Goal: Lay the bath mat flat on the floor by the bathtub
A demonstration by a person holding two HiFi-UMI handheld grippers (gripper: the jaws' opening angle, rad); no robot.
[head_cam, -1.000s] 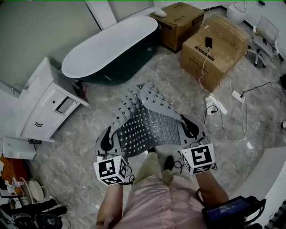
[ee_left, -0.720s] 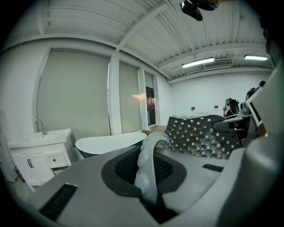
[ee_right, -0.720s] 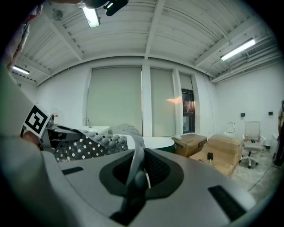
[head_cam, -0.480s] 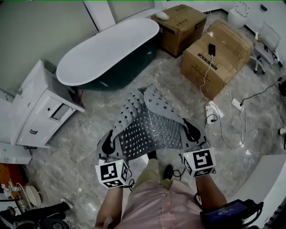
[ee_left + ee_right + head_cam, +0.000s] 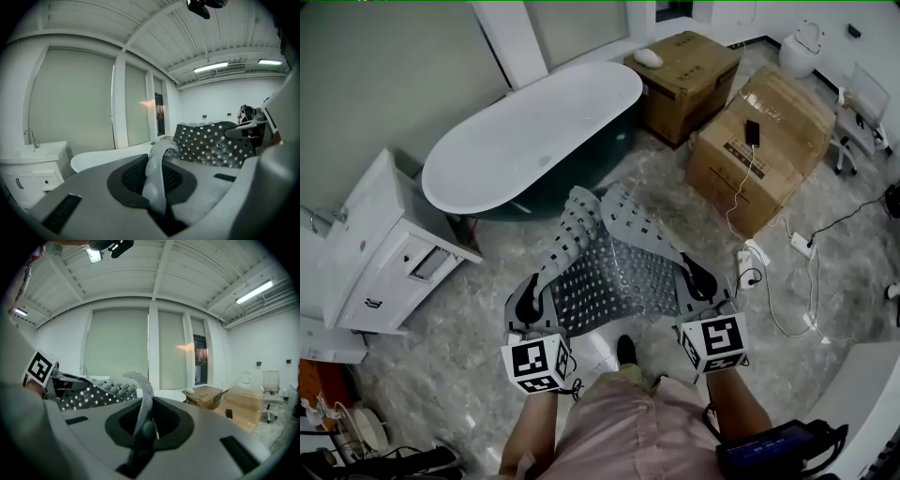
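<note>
Nearer the bathtub [image 5: 534, 141] than a second ago, the left gripper [image 5: 525, 302] has its jaws clamped on the left edge of the bath mat [image 5: 614, 272], which is held up with its far end curled; jaws of the right gripper [image 5: 697, 278] pinch its right edge.

Head view looks steeply down from above, tub [image 5: 534, 131] ahead. Left and right gripper views sit close behind their jaws, low, facing the tub. All three share tub and mat [image 5: 614, 272].
</note>
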